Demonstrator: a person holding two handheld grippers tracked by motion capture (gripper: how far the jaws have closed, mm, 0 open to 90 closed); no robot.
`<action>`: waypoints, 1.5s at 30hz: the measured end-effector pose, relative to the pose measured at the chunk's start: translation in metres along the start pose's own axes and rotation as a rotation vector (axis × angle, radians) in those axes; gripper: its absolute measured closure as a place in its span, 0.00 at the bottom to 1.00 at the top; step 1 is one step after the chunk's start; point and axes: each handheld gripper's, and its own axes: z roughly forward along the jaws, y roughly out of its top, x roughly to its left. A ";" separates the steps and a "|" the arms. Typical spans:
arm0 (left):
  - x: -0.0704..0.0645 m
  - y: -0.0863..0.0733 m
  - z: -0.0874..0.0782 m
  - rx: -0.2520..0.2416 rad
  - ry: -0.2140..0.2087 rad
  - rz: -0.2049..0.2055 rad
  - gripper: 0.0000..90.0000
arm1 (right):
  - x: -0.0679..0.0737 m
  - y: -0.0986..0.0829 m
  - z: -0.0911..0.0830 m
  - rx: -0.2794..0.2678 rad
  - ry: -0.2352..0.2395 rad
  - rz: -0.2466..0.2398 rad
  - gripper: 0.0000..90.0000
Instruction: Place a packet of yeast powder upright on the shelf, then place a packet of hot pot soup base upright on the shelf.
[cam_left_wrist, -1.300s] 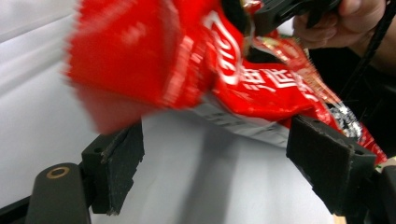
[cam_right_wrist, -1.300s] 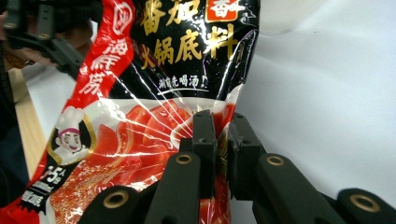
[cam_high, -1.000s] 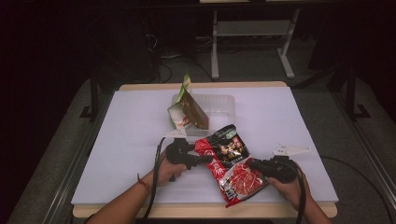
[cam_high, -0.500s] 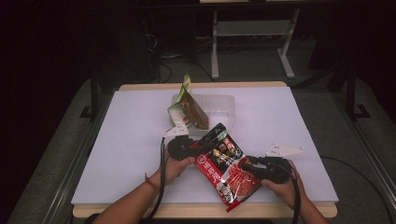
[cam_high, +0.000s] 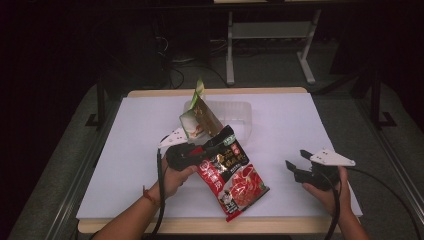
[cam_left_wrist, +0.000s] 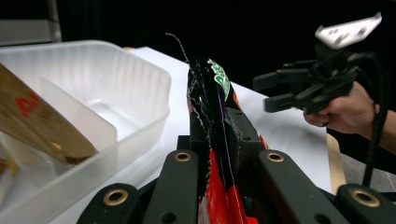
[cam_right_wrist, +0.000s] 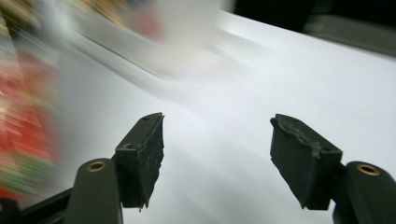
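Observation:
My left gripper (cam_high: 216, 143) is shut on the top edge of a red and black snack bag (cam_high: 231, 172), which hangs tilted over the white table (cam_high: 125, 150). In the left gripper view the bag (cam_left_wrist: 215, 107) stands edge-on, pinched between the black jaws of that gripper (cam_left_wrist: 212, 135). My right gripper (cam_high: 296, 165) is open, apart from the bag, to its right near the front edge. Its own view shows this gripper (cam_right_wrist: 217, 154) with wide-spread jaws over bare table, and the bag (cam_right_wrist: 23, 116) blurred at the left.
A clear plastic tray (cam_high: 240, 112) sits at the table's middle back, with a green and brown packet (cam_high: 197, 117) leaning in it. The same tray (cam_left_wrist: 107, 88) lies just left of the held bag. Dark floor and a metal stand (cam_high: 270, 35) lie beyond the table.
The right gripper has let go of the bag and moved off to the right, opening. The left gripper has lifted the bag slightly toward the tray.

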 end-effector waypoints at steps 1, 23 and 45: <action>0.000 0.001 -0.002 -0.001 0.001 0.011 0.92 | -0.001 -0.002 0.001 0.021 -0.048 -0.028 0.39; -0.013 0.019 -0.021 -0.053 0.035 0.076 0.96 | -0.011 -0.011 0.005 0.065 -0.122 0.002 0.37; -0.022 0.038 -0.026 -0.099 0.070 0.085 0.98 | -0.010 -0.012 0.003 0.019 -0.078 0.060 0.31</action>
